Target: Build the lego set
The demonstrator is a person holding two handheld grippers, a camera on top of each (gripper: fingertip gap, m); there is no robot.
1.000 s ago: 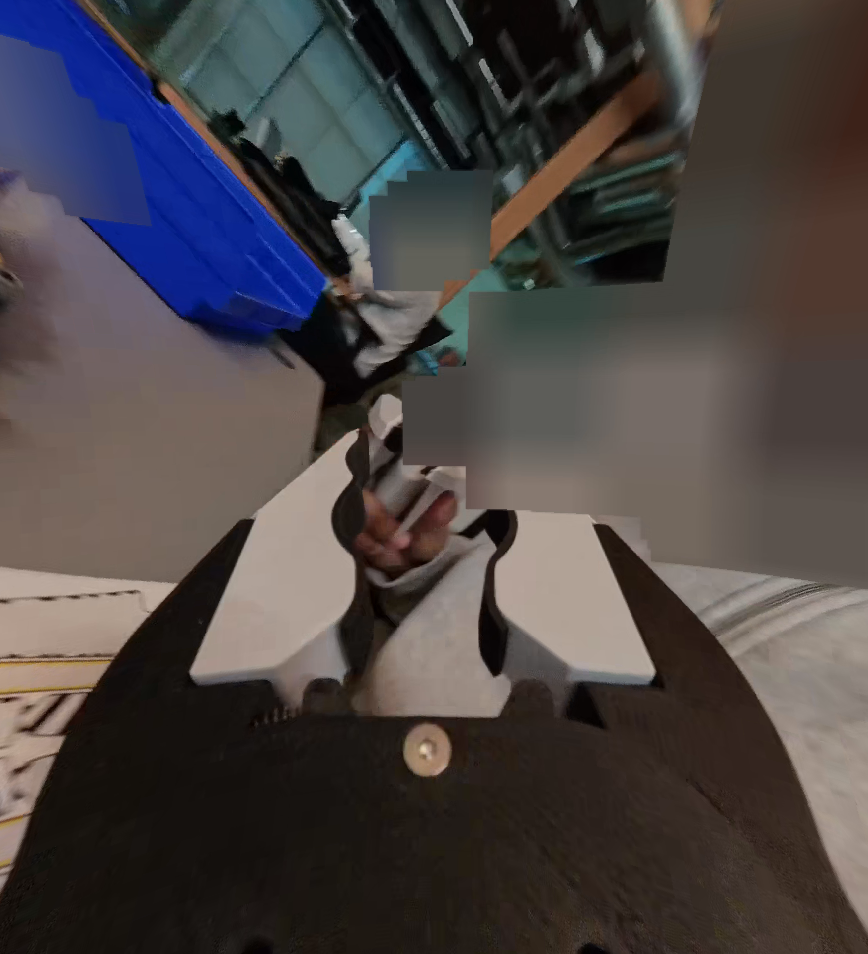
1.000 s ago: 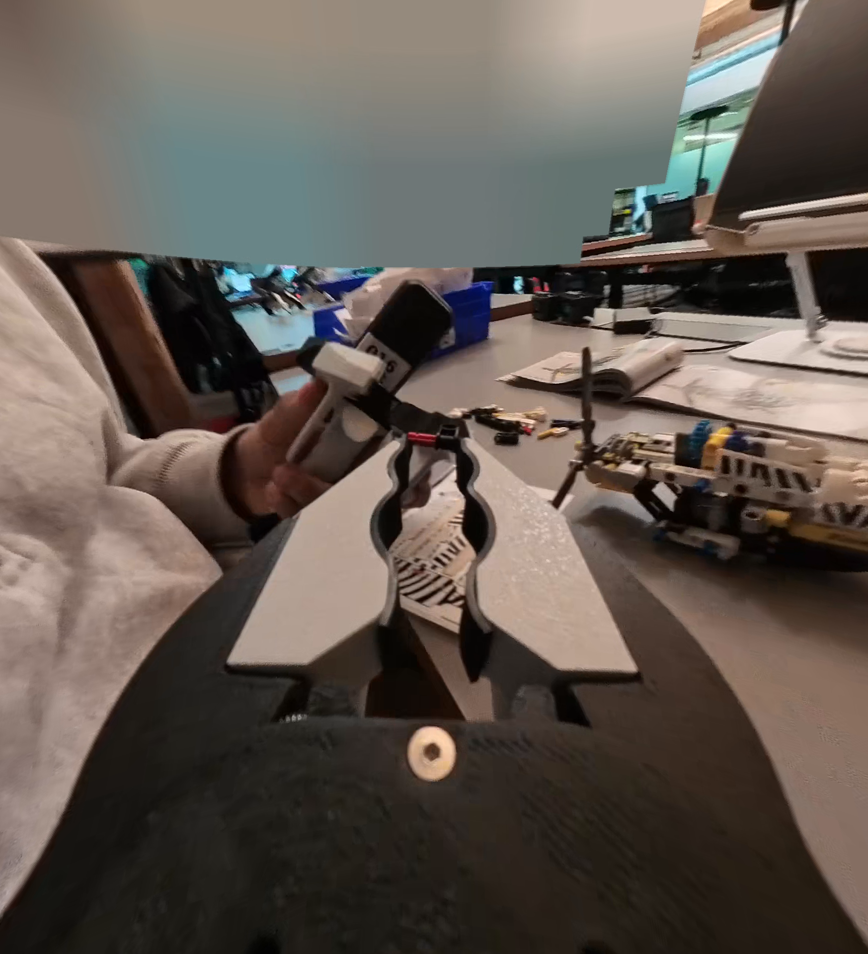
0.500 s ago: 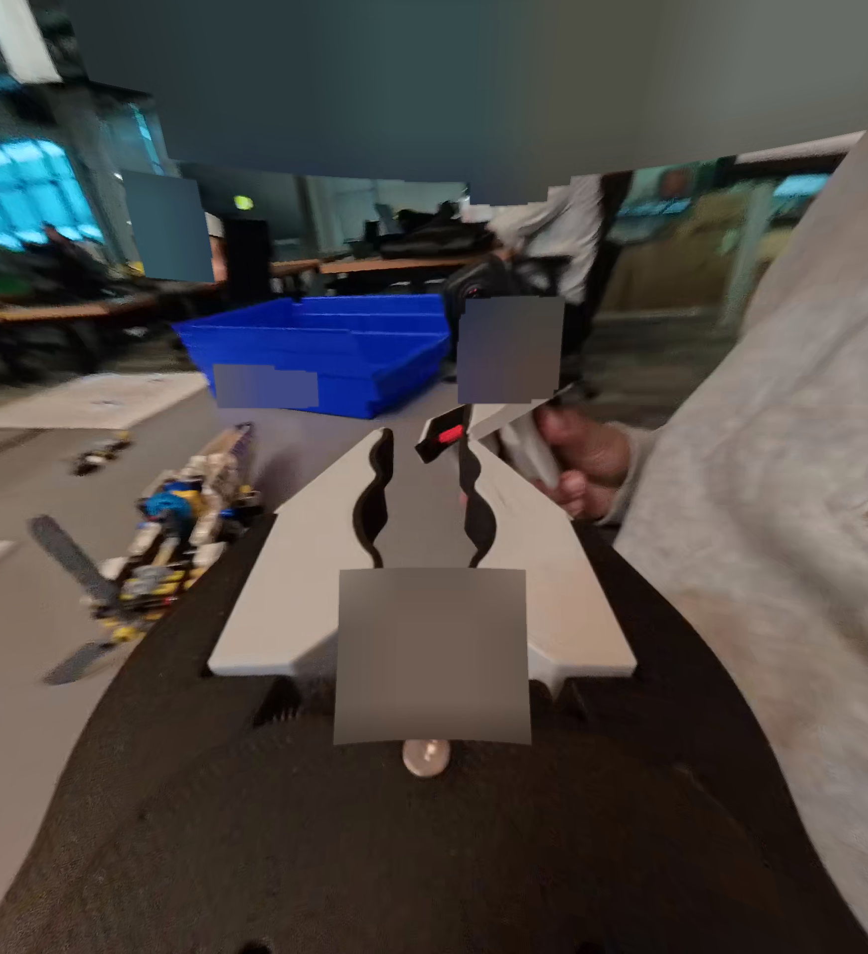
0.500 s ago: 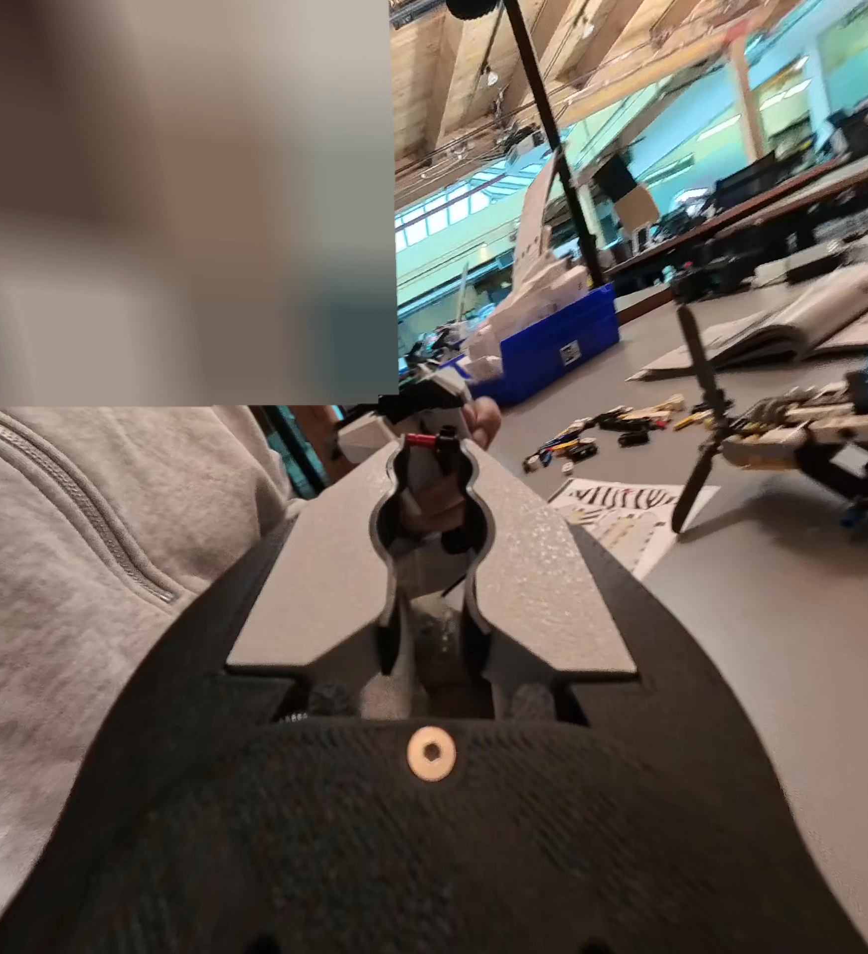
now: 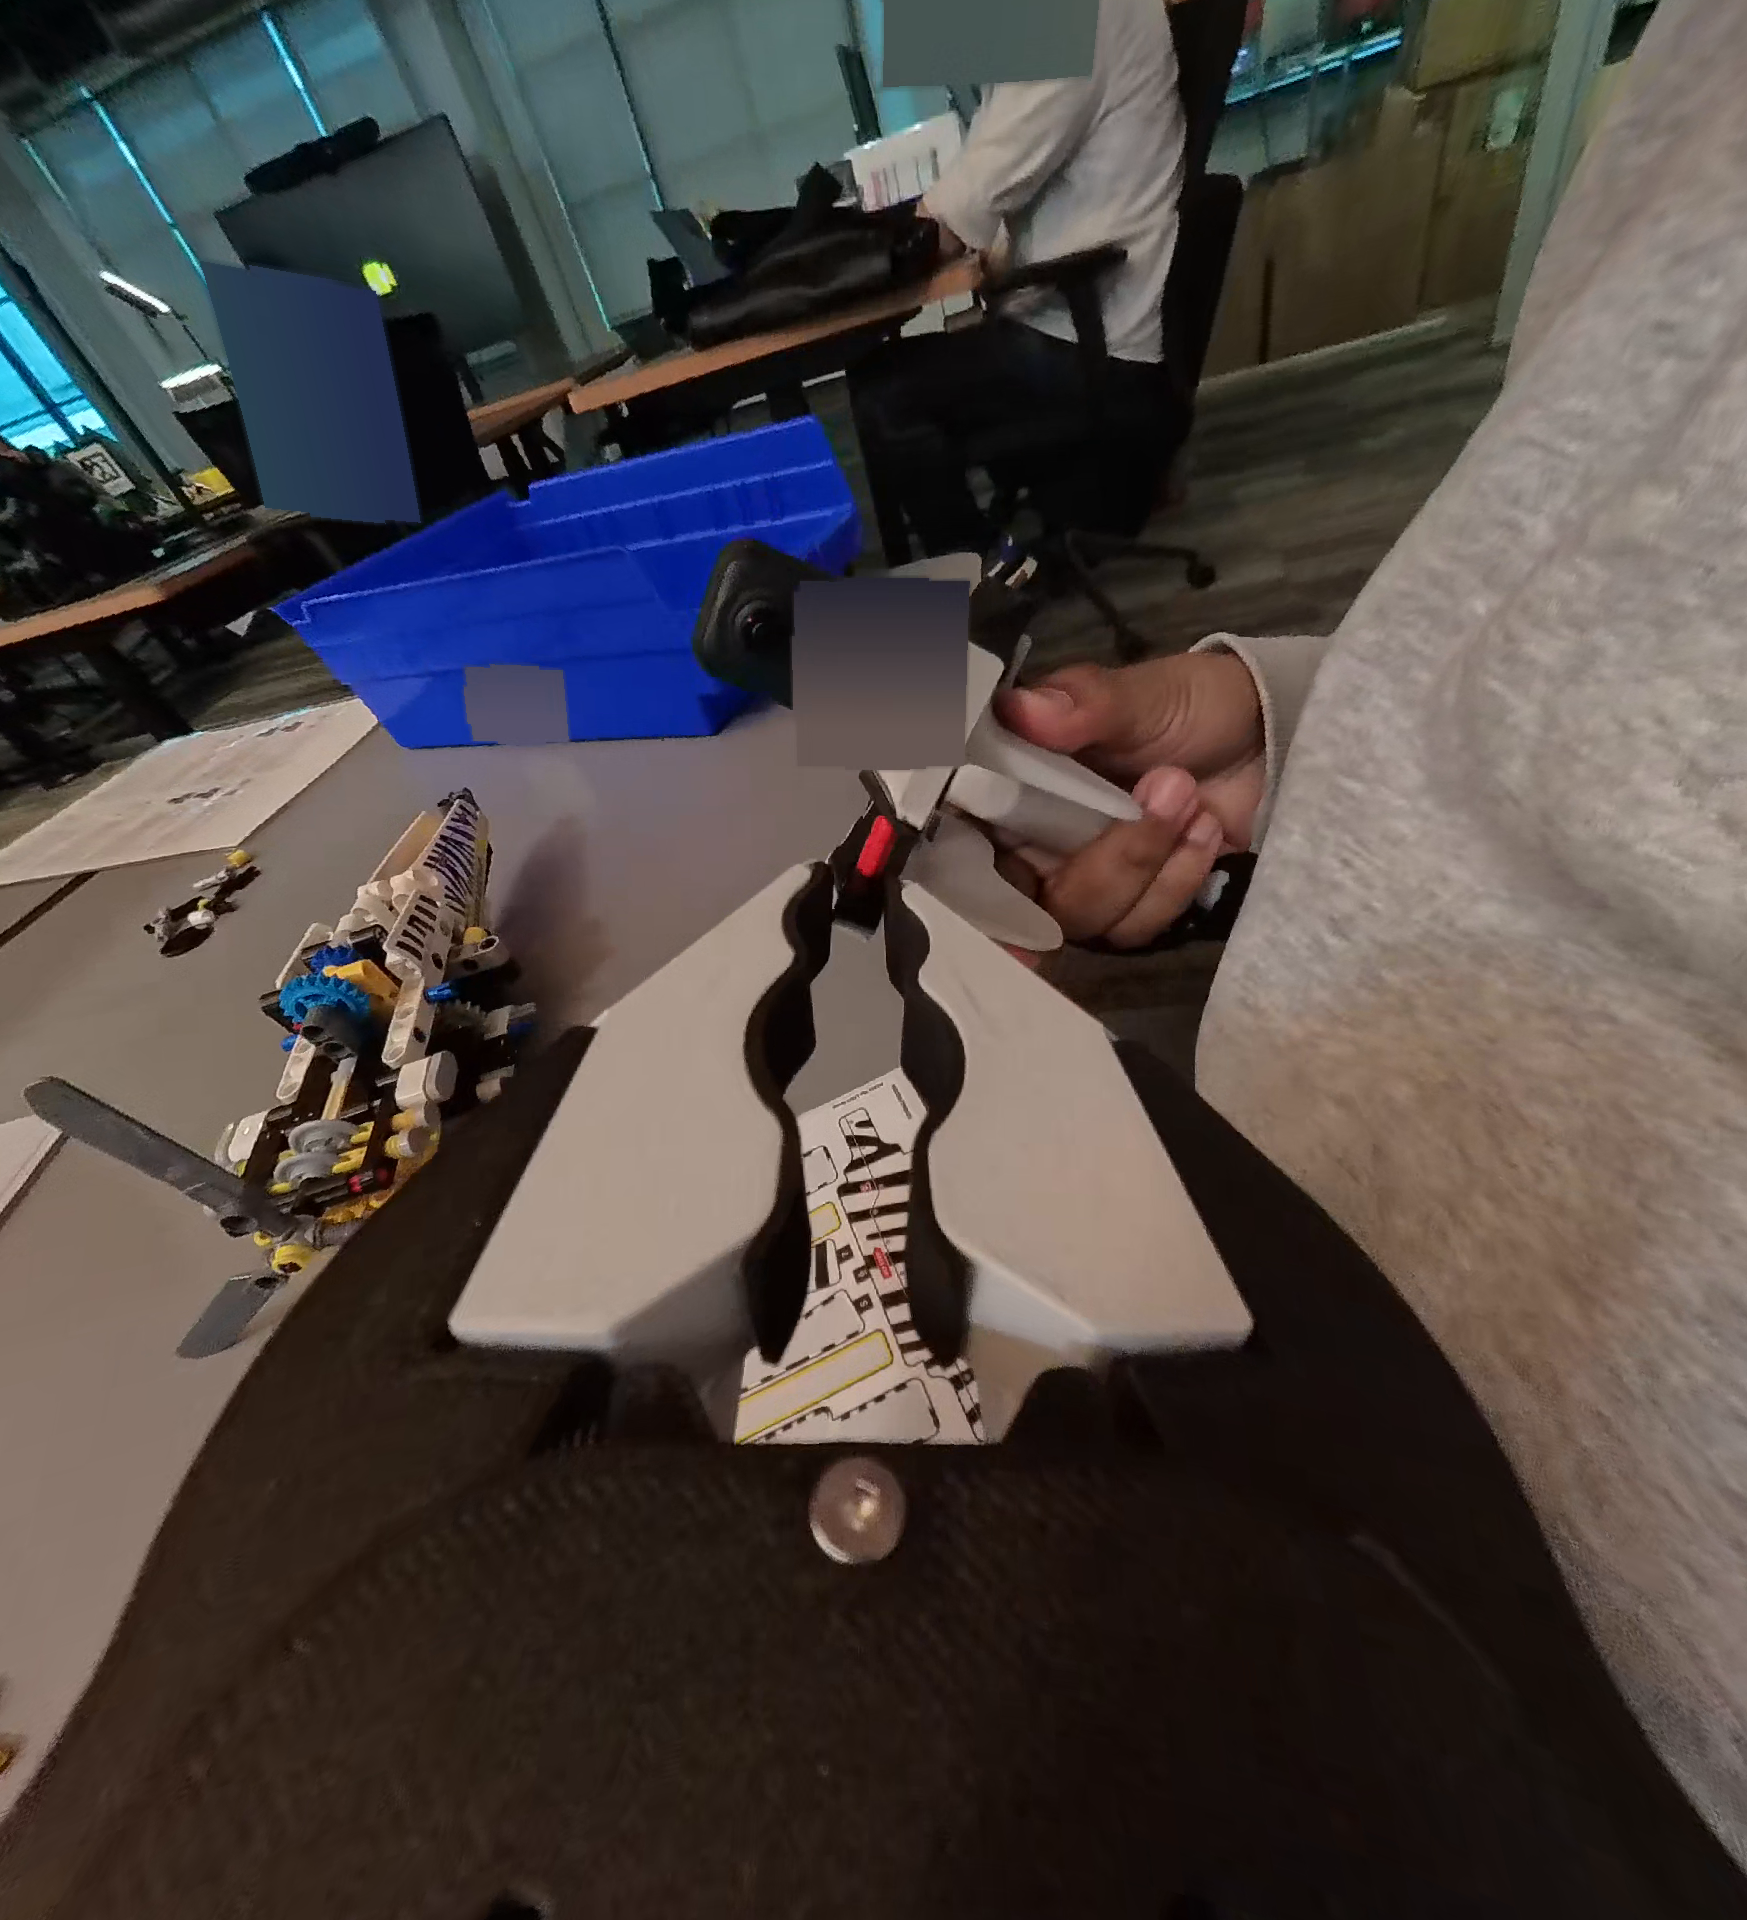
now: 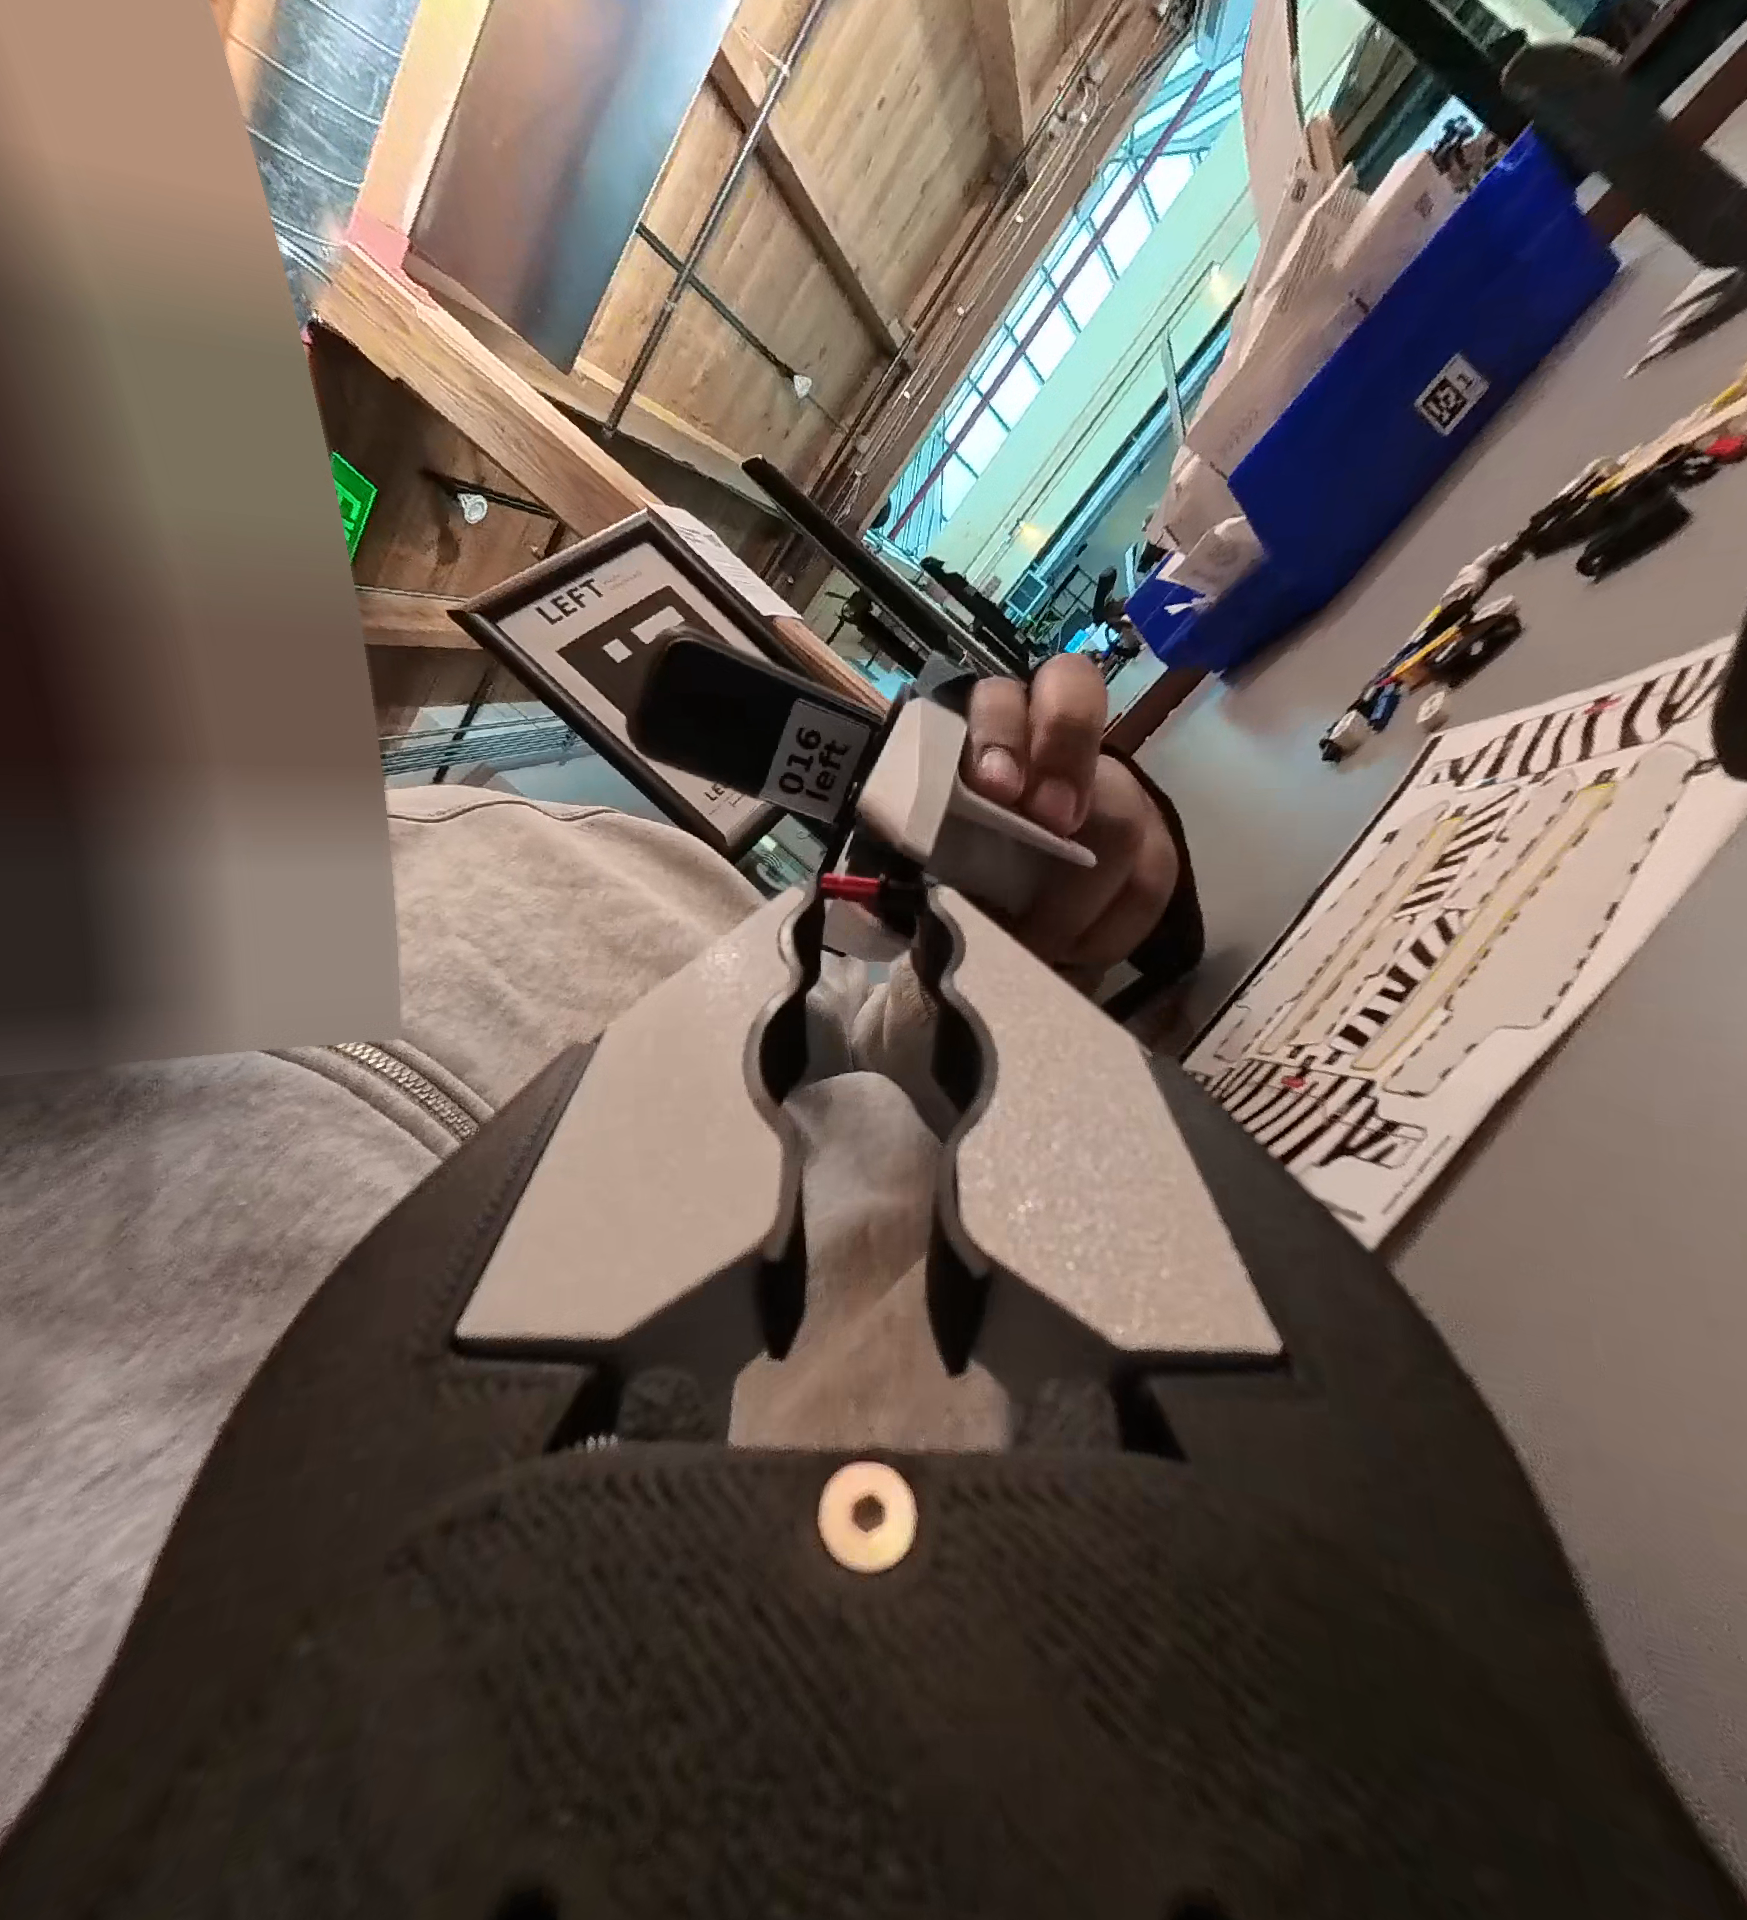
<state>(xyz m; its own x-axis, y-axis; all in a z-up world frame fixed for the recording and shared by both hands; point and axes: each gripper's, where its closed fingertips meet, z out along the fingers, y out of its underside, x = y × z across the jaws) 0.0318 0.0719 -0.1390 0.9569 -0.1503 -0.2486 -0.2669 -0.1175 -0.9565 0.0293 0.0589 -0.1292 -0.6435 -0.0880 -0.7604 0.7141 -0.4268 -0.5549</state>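
Note:
My left gripper point(image 5: 856, 896) and my right gripper point(image 6: 866, 906) meet tip to tip above the table's near edge. Between them is a small black piece with a red pin point(image 5: 875, 850), also in the right wrist view point(image 6: 853, 888). Both pairs of jaws stand narrow around it, and it fills each gap. In each view a hand holds the other gripper just behind the piece. The half-built striped lego model point(image 5: 381, 1039) with a dark propeller point(image 5: 152, 1153) lies on the grey table point(image 5: 69, 1403) to the left.
A striped sticker sheet point(image 6: 1471, 935) lies flat under the grippers. Loose small pieces point(image 6: 1451, 644) lie beyond it. A blue bin point(image 5: 578, 613) stands at the back, paper sheets point(image 5: 173, 790) to its left. A grey sweatshirt point(image 5: 1523, 1039) fills the right side. Less than 4 cm separates the two grippers' tips. The half-built striped lego model point(image 5: 381, 1039) is about equally far from each gripper, around 15 cm.
The left gripper swung round toward the right one and its tips came in on the small piece. The right gripper tilted and kept hold of the piece.

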